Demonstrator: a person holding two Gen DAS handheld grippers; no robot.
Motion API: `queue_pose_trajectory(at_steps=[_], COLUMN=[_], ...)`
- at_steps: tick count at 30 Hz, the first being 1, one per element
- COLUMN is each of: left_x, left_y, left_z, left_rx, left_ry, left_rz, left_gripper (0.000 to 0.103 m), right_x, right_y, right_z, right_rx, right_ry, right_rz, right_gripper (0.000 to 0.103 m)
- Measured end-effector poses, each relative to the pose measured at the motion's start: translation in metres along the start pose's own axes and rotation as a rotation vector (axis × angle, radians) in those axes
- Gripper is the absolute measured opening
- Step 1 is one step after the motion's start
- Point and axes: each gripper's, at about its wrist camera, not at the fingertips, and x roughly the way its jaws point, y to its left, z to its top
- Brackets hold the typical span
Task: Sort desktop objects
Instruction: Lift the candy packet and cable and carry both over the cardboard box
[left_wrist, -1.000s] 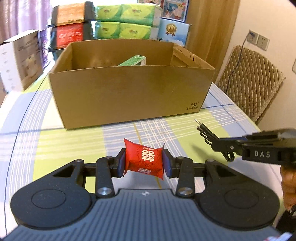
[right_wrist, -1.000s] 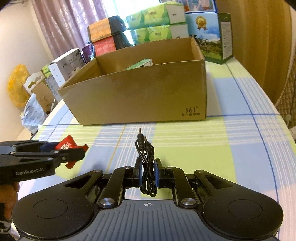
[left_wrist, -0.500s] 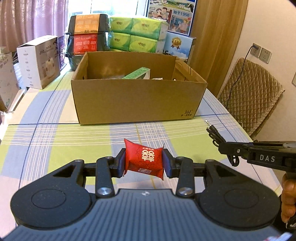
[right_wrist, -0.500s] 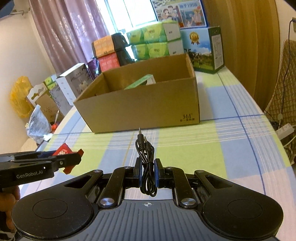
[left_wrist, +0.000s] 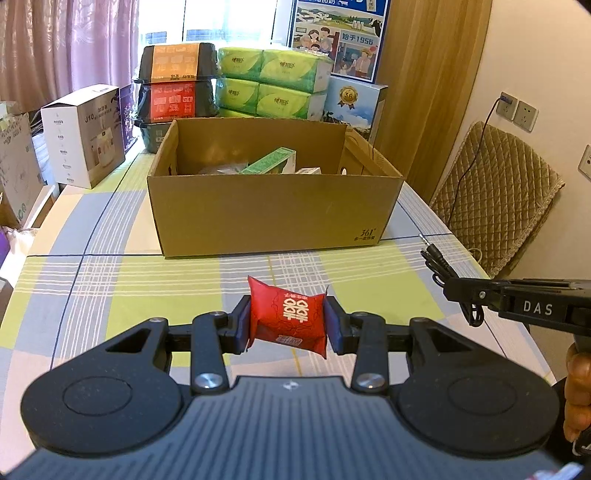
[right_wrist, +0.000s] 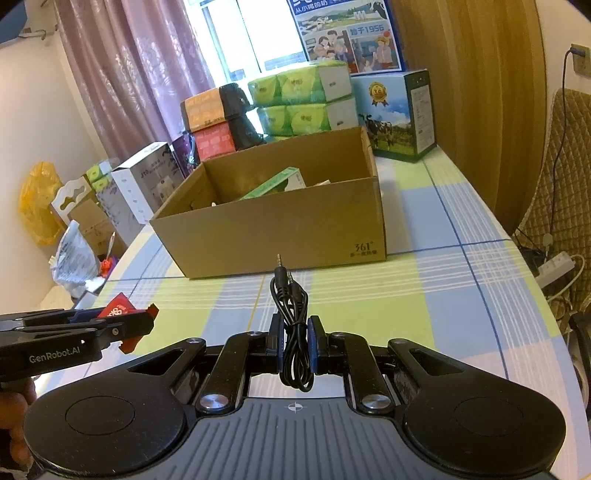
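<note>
My left gripper (left_wrist: 287, 325) is shut on a red packet (left_wrist: 289, 319) with white characters, held above the checked tablecloth. My right gripper (right_wrist: 294, 341) is shut on a coiled black audio cable (right_wrist: 290, 317) whose plugs point up and forward. Ahead of both stands an open cardboard box (left_wrist: 273, 218) (right_wrist: 273, 229) holding a green carton (left_wrist: 269, 161) (right_wrist: 273, 184) and other small items. The right gripper (left_wrist: 454, 290) with the audio cable (left_wrist: 437, 264) shows at the right of the left wrist view; the left gripper (right_wrist: 146, 321) with the red packet (right_wrist: 116, 310) shows at the left of the right wrist view.
Behind the box stand stacked green tissue packs (left_wrist: 273, 85), orange and red boxes (left_wrist: 175, 86), a milk carton box (right_wrist: 397, 114) and a white appliance box (left_wrist: 83, 134). A padded chair (left_wrist: 495, 199) stands off the table's right edge. A person's hand (left_wrist: 578, 398) holds the right gripper.
Both grippers have risen and pulled back from the cardboard box, which now looks smaller and lower, with its inside showing. Each still holds its object.
</note>
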Motion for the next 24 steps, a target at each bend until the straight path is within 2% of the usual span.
queue_pose_trajectory(at_steps=[12, 24], left_x=[0.000, 0.001], left_y=[0.003, 0.017], left_z=[0.006, 0.038], left_rx=[0.003, 0.014], left_ry=[-0.005, -0.029], left_rz=[0.007, 0.020], left_gripper=[0.035, 0.035], right_x=[-0.007, -0.009], right_y=[-0.003, -0.006], right_z=[0.011, 0.051], right_rx=[-0.001, -0.062], right_ry=[-0.023, -0.054], right_rz=[-0.006, -0.029], right_gripper=[0.009, 0.009])
